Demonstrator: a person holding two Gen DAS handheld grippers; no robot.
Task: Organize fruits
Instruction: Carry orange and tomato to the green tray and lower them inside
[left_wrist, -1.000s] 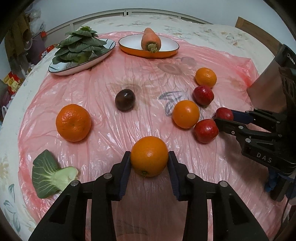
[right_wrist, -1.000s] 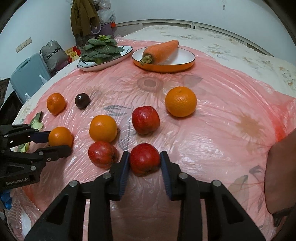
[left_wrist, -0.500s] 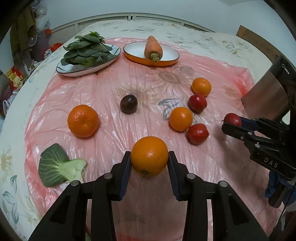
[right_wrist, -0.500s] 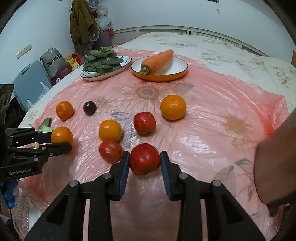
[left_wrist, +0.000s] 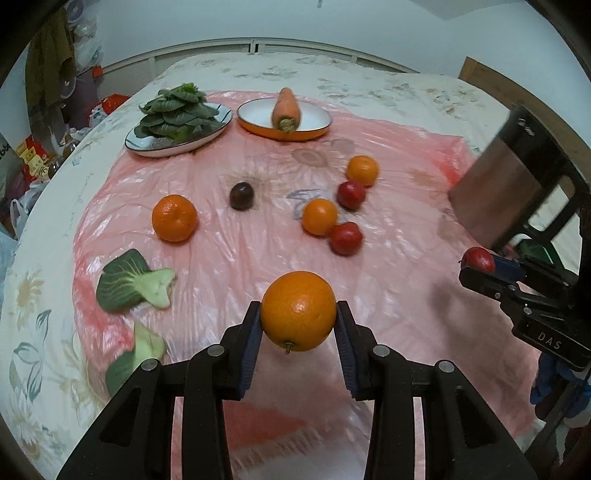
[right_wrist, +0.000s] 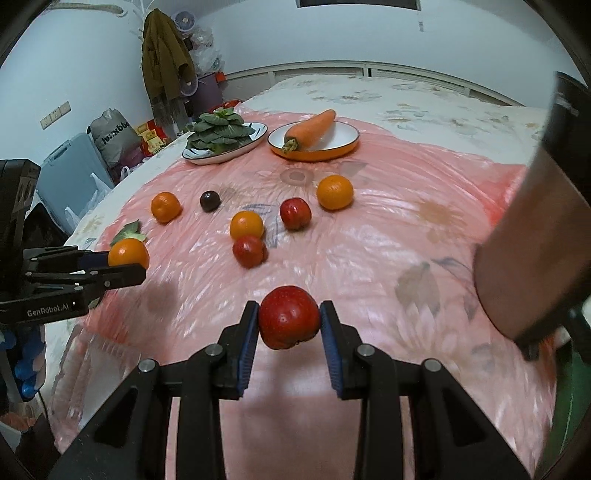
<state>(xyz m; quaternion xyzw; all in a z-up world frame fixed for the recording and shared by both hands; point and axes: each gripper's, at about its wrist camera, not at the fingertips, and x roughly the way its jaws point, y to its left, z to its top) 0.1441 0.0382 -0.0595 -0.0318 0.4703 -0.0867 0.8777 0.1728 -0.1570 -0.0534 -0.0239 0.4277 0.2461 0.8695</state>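
Your left gripper (left_wrist: 298, 326) clamps an orange (left_wrist: 298, 311) and your right gripper (right_wrist: 289, 324) a red apple (right_wrist: 289, 316), both lifted clear of the pink sheet (left_wrist: 388, 266). Far side: greens (left_wrist: 176, 114) fill one plate (left_wrist: 147, 149), a carrot (left_wrist: 286, 107) another (left_wrist: 317, 127). Loose fruit lies between, nothing blocking.
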